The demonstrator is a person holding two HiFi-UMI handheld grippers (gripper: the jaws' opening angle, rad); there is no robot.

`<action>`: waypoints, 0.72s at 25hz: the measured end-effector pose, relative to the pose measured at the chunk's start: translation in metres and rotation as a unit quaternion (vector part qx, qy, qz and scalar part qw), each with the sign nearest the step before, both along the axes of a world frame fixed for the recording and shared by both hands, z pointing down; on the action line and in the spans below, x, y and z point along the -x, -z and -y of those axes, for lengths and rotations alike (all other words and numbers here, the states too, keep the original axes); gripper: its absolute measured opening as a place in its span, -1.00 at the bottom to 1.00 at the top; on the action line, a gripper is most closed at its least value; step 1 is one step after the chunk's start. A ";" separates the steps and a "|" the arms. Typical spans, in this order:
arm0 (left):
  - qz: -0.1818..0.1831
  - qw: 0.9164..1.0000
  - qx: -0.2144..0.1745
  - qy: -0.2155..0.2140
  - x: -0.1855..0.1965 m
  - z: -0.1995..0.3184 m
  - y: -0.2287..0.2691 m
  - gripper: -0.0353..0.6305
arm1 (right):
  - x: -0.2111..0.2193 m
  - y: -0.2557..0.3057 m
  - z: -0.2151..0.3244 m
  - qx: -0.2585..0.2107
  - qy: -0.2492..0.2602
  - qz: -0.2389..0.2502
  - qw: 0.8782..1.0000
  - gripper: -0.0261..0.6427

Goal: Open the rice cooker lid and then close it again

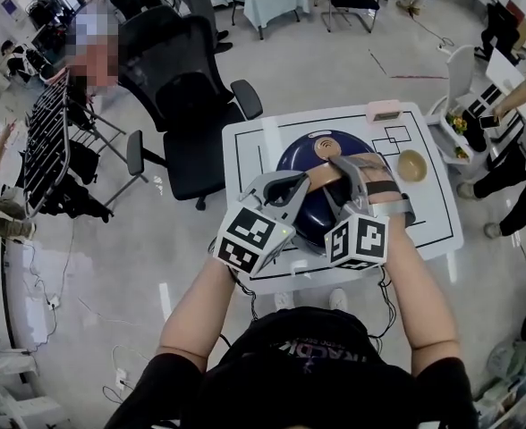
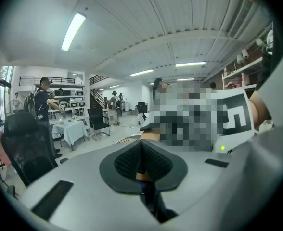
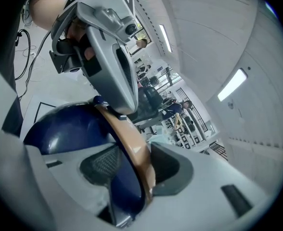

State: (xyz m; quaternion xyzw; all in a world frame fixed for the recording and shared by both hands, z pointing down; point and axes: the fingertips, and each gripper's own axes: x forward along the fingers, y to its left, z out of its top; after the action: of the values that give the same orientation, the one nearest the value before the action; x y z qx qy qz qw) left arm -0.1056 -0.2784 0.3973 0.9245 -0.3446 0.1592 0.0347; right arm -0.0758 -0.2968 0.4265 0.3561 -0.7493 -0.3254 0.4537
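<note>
Dark blue and domed, the rice cooker (image 1: 301, 161) sits in the middle of the white bench (image 1: 428, 217), inside the black lines marked on the top. Its lid looks to us to be down. A tan handle (image 1: 322, 177) arches across the lid, and we hold both tools at it.

Our right tongs (image 1: 335, 163) are closed around the handle. In the right gripper view the tan strip (image 3: 132, 143), blue on its inner face, stands on edge between the two dark pads and fills the gap.

Our left tongs (image 1: 307, 184) are fully closed, pad against pad (image 2: 153, 161), with only a sliver of tan showing below them. Their tip meets the far end of the handle.

A small tan bowl (image 1: 412, 164) rests on the bench to the right of the cooker, and a pink object (image 1: 384, 111) sits at the far edge. A black office chair (image 1: 178, 79) stands beyond the bench's left corner.
</note>
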 end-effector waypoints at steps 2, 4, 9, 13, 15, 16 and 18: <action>-0.002 1.000 -0.001 -0.003 -0.003 0.001 0.006 -0.88 | -0.002 0.004 0.002 0.002 0.000 0.012 1.000 -0.36; -0.008 1.000 -0.003 -0.004 -0.005 0.003 0.012 -0.88 | -0.004 0.009 0.003 0.004 0.000 0.023 1.000 -0.36; -0.018 1.000 -0.008 -0.002 -0.013 0.006 0.026 -0.88 | -0.013 0.019 0.006 0.015 0.003 0.048 0.999 -0.37; 0.000 1.000 -0.027 -0.003 -0.021 0.005 0.038 -0.88 | -0.020 0.027 0.006 0.024 0.005 0.067 0.997 -0.38; -0.002 0.999 -0.038 0.005 -0.024 0.007 0.045 -0.88 | -0.024 0.032 0.008 0.024 0.005 0.079 0.997 -0.38; -0.008 0.999 -0.042 0.012 -0.025 0.008 0.049 -0.88 | -0.027 0.034 0.009 0.024 0.004 0.086 0.996 -0.39; -0.026 0.998 -0.050 0.032 -0.025 0.009 0.057 -0.88 | -0.032 0.040 0.010 0.025 0.003 0.099 0.995 -0.39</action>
State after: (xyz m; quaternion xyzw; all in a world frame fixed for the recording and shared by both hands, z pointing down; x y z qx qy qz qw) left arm -0.0806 -0.2879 0.3406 0.9174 -0.3804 0.1168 0.0026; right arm -0.0434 -0.3068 0.3866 0.3727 -0.7996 -0.2711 0.3851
